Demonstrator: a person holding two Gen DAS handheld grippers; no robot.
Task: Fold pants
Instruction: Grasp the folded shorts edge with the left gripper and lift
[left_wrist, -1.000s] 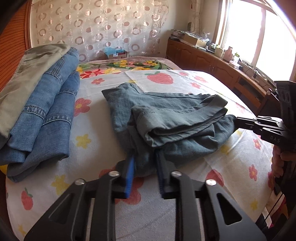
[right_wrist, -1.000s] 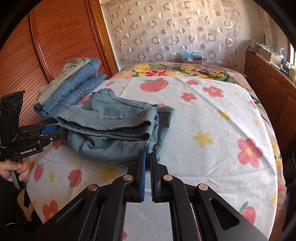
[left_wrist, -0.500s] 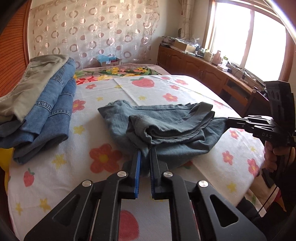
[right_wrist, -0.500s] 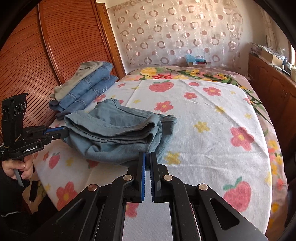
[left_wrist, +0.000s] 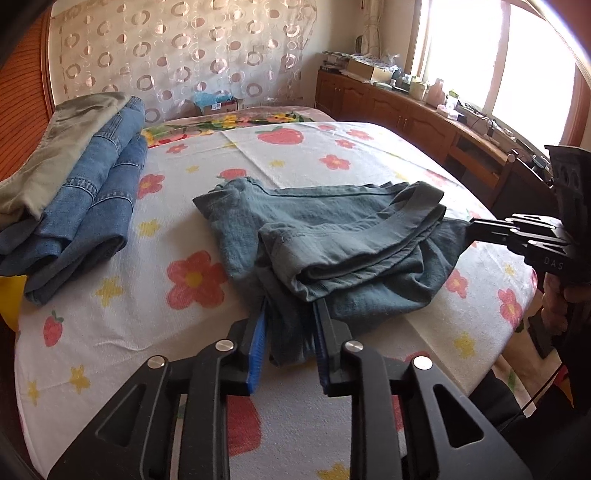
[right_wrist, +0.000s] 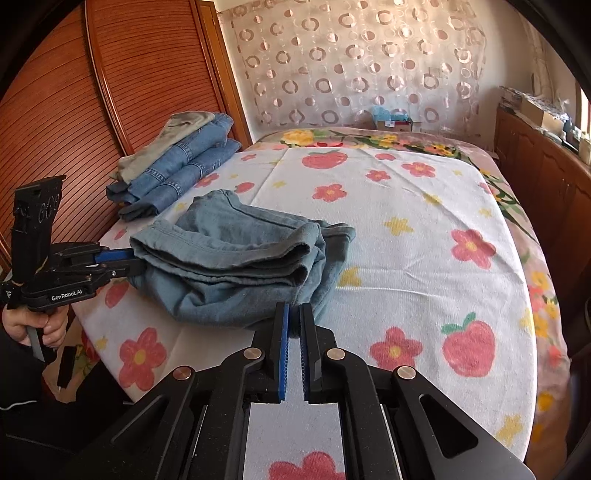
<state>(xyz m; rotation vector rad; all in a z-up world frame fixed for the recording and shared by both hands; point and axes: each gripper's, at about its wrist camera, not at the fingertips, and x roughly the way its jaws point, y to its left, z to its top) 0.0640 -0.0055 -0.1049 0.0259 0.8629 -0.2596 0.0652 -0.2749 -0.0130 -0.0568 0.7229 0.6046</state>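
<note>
The folded grey-blue pants (left_wrist: 332, 243) lie on the bed (left_wrist: 122, 317) near its front edge. The left gripper (left_wrist: 290, 332) has jaws apart, with a pants edge between them. The right gripper (right_wrist: 293, 325) has jaws nearly together, clamped on the opposite edge.

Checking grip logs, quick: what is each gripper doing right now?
Left gripper: open, its fingers either side of a fold of the grey-blue pants.
Right gripper: shut on the pants' edge.
</note>
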